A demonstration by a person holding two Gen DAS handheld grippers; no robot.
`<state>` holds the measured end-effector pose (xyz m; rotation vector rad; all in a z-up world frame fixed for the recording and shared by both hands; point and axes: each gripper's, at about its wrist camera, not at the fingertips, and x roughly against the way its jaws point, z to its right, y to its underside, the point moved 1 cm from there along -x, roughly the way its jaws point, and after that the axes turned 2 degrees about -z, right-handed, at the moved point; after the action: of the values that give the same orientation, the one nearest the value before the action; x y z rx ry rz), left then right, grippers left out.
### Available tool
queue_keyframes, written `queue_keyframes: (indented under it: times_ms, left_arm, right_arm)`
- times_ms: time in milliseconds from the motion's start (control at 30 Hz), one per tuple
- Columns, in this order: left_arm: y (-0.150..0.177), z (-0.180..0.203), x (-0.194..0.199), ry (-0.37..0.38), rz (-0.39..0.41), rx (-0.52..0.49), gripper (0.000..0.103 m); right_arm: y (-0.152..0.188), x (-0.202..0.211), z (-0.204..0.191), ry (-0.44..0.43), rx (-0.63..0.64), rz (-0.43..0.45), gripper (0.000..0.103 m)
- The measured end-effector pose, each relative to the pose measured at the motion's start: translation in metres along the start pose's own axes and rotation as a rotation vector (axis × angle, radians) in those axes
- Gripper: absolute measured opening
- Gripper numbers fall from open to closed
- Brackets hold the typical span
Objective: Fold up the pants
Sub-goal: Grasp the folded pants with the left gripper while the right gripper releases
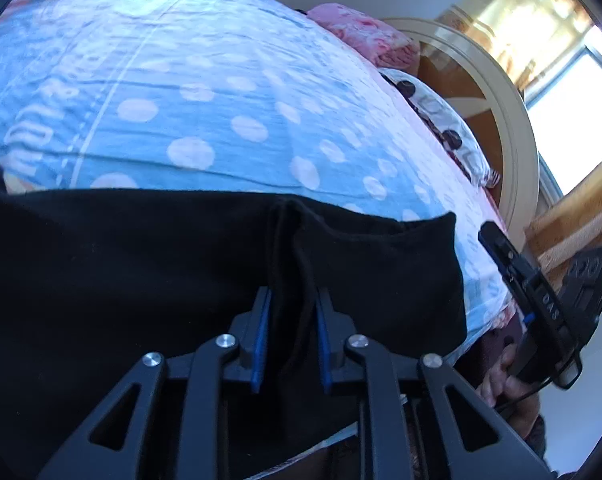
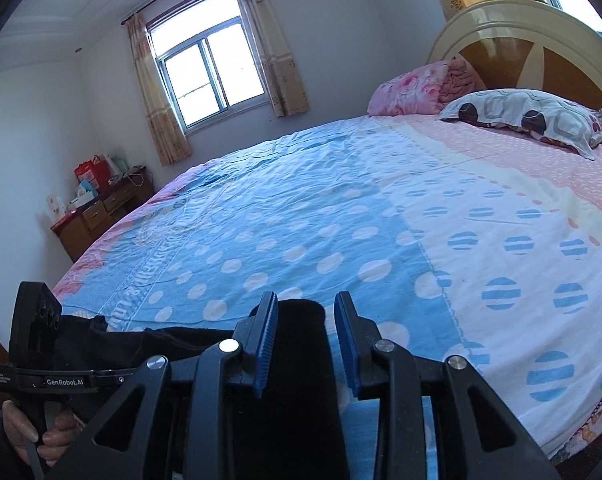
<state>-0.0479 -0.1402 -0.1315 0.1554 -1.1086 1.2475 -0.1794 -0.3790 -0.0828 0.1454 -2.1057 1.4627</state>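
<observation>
Black pants [image 1: 141, 280] lie at the bed's [image 1: 221, 100] near edge, left tongs [image 1: 291, 304] pinching a raised fold, right tongs [image 2: 305, 316] spread around a flap; that unclamped side may slip, skewing the fold.

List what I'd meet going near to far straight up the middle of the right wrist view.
Right gripper with black pants between its jaws → blue polka-dot bedsheet → white wall. The window sits left of that line, the pillows off to the right.
</observation>
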Motion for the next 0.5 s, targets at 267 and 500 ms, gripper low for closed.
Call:
queue_keyframes:
  times_ms: [267,500]
  left_arm:
    - [-0.002,0.007,-0.010,-0.045,0.002,-0.064,0.015]
    - [-0.004,0.011,-0.014,0.002,-0.006,-0.043,0.043]
  right_arm:
    - [0.000,0.001,0.010,0.014,-0.041,0.007,0.032]
    - [0.000,0.001,0.017,0.015,-0.069,0.004,0.032]
